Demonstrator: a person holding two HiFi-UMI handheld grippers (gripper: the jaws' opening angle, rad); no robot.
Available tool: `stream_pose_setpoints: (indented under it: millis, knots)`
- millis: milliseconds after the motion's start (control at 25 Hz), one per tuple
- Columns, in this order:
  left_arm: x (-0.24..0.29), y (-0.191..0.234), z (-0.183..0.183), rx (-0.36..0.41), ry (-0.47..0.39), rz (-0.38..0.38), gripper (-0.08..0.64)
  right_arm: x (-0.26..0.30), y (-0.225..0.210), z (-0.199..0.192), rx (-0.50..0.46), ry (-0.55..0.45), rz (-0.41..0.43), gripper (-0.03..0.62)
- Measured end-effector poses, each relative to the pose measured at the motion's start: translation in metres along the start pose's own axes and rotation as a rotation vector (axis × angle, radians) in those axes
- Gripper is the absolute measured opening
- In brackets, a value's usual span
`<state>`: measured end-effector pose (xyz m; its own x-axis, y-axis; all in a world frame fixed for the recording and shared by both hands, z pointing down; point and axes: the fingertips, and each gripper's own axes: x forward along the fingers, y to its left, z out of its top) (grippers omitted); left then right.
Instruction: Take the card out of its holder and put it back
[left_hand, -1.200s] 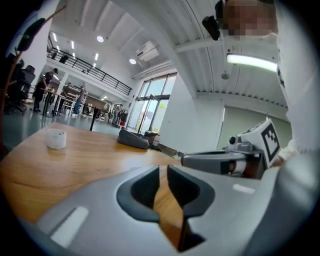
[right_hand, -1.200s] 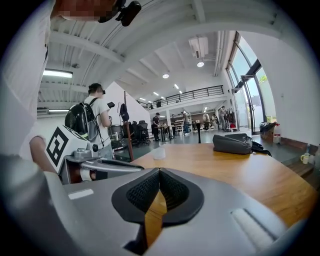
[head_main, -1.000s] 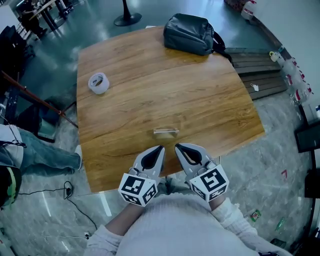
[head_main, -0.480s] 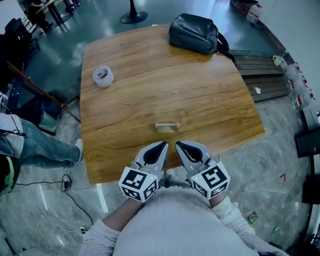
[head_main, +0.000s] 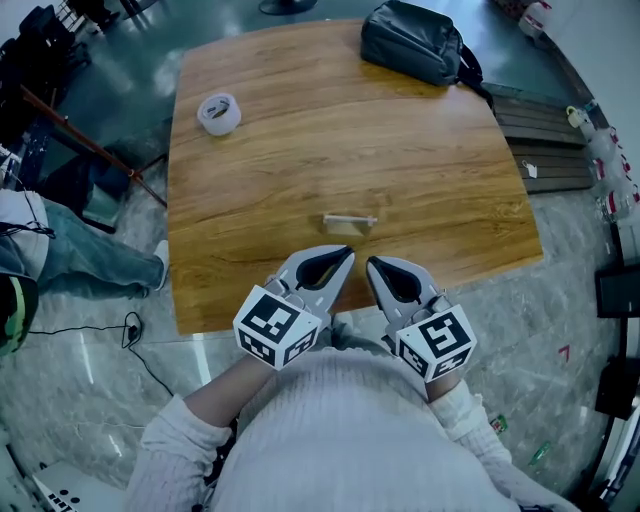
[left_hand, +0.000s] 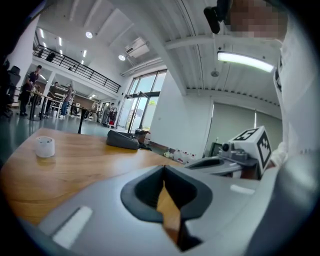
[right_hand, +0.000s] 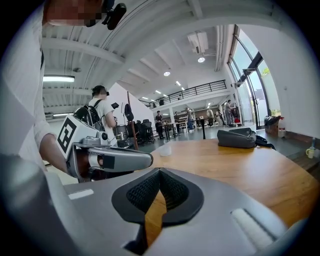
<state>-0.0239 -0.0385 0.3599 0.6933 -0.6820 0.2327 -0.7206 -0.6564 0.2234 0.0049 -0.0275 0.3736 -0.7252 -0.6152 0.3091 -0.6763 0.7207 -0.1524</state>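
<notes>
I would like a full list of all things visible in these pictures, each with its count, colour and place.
table: one, brown wood, middle of the head view
card holder: one, pale, on the table just ahead of both grippers; too small to tell the card apart from it
tape roll: one, white, far left part of the table
bag: one, dark, far right part of the table
leg in jeans: one, blue, on the floor left of the table
left gripper: one, grey, fingers shut, empty, over the near table edge
right gripper: one, grey, fingers shut, empty, beside the left one
jumper: one, white, bottom of the head view
</notes>
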Motion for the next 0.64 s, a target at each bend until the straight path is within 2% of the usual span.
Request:
stream_pose_setpoints:
  millis: [280,640]
  knots:
    - [0.002,0.007,0.010,-0.001,0.009,-0.030,0.009,0.002,-0.004,-0.001,0.007,0.010,0.010,-0.002]
    - [0.001,0.009,0.012,0.012,0.018,-0.032,0.009,0.004,-0.001,-0.005,-0.015,0.028,0.031,0.000]
